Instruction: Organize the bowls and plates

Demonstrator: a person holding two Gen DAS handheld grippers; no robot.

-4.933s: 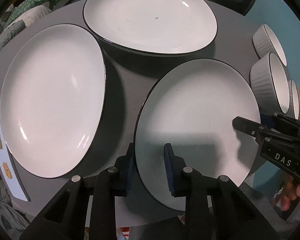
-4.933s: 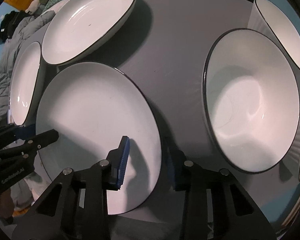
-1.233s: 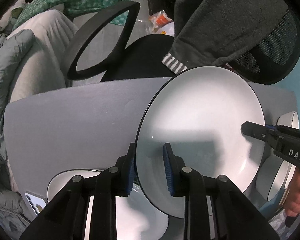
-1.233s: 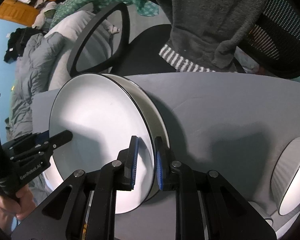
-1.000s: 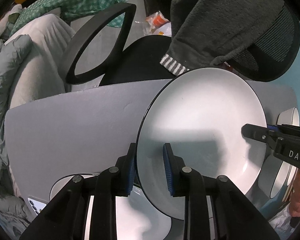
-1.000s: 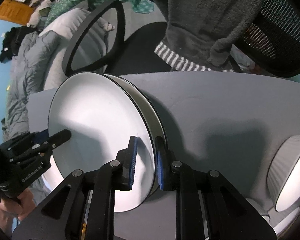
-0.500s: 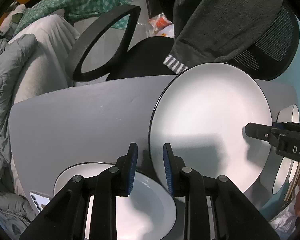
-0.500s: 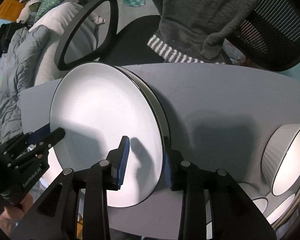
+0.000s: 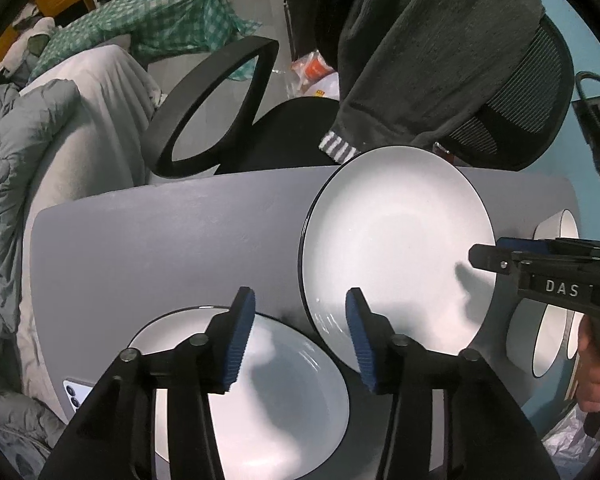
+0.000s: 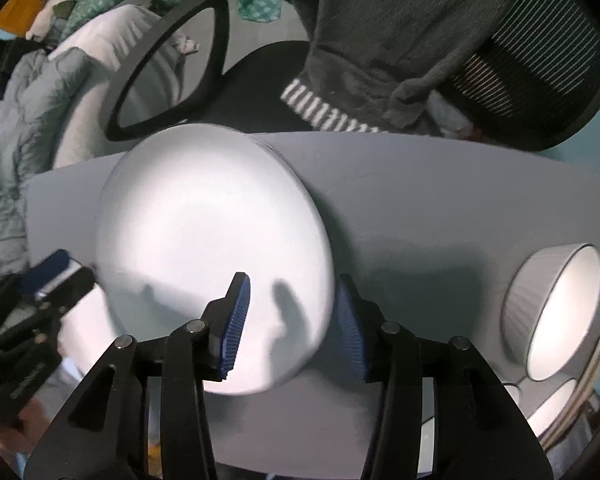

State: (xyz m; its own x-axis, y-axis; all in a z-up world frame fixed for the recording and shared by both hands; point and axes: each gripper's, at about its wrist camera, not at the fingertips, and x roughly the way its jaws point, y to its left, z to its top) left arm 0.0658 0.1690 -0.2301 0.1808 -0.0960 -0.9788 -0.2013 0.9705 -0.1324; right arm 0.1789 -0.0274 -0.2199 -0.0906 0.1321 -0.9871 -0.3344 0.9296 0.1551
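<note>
A white plate with a black rim [image 9: 396,248] lies at the far side of the grey table [image 9: 160,248], stacked on another plate; it shows blurred in the right wrist view [image 10: 208,248]. My left gripper [image 9: 298,336] is open and empty, its right pad over the plate's near-left rim. My right gripper [image 10: 292,320] is open, its jaws either side of the plate's near rim. A second white plate [image 9: 268,392] lies under my left gripper. White ribbed bowls [image 10: 556,312] stand at the right.
A black office chair [image 9: 260,112] with a grey garment [image 9: 420,48] over it stands behind the table. A phone [image 9: 74,392] lies at the table's left edge. Bedding lies to the left. More bowls [image 9: 556,320] sit at the right edge.
Both grippers have opened and let go of the plate, which now rests on the stack at the far side. Both grippers have drawn back slightly.
</note>
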